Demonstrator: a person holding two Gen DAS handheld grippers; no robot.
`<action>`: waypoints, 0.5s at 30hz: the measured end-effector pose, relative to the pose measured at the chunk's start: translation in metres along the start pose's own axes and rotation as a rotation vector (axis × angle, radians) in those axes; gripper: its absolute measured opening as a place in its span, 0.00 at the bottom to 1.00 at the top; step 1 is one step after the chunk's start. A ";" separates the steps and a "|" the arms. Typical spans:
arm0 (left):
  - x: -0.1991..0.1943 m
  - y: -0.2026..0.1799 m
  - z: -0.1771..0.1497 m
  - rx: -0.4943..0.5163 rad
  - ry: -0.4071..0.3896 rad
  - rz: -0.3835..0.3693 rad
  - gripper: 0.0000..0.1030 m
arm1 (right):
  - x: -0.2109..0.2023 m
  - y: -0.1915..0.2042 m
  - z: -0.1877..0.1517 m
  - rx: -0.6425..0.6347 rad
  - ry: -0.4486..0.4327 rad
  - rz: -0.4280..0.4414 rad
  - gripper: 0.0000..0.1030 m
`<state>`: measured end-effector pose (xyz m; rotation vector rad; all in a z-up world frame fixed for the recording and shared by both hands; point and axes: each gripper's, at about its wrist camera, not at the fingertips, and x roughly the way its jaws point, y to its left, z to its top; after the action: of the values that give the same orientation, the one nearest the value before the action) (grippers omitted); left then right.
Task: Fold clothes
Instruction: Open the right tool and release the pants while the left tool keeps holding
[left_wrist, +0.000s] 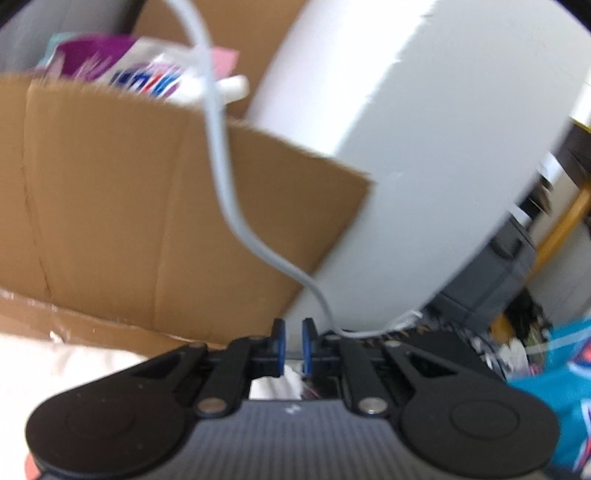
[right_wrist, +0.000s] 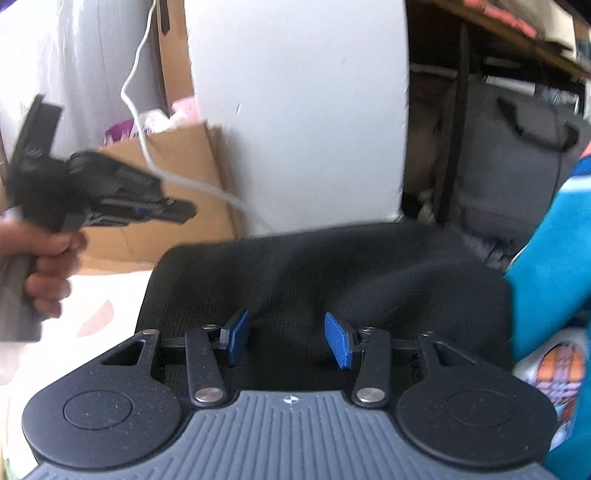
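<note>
The black garment (right_wrist: 332, 280) is lying right in front of and under the right gripper (right_wrist: 286, 339), its long axis running side to side across the spread-apart, empty jaws, so the right one's clearly nearer. The left gripper (left_wrist: 293, 345) is hanging off to its left, aimed at a cardboard box (left_wrist: 147, 206), jaws nearly closed with nothing visible between them. A teal printed garment (right_wrist: 554, 258) is getting cut off at the right edge. Everything's motion-blurred, so I can't tell how folded the black piece is.
</note>
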<state>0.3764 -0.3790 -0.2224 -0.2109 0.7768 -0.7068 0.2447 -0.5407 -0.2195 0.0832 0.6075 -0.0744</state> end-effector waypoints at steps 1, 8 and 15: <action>-0.006 -0.005 -0.002 0.023 -0.007 -0.022 0.08 | 0.000 -0.004 0.002 -0.001 -0.009 -0.021 0.50; -0.027 -0.054 -0.026 0.187 0.021 -0.169 0.09 | 0.015 -0.034 0.015 -0.005 -0.028 -0.133 0.50; -0.004 -0.058 -0.055 0.241 0.076 -0.129 0.09 | 0.047 -0.052 0.023 -0.080 0.045 -0.198 0.50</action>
<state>0.3062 -0.4156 -0.2346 -0.0154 0.7474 -0.9279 0.2915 -0.5965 -0.2303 -0.0532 0.6613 -0.2406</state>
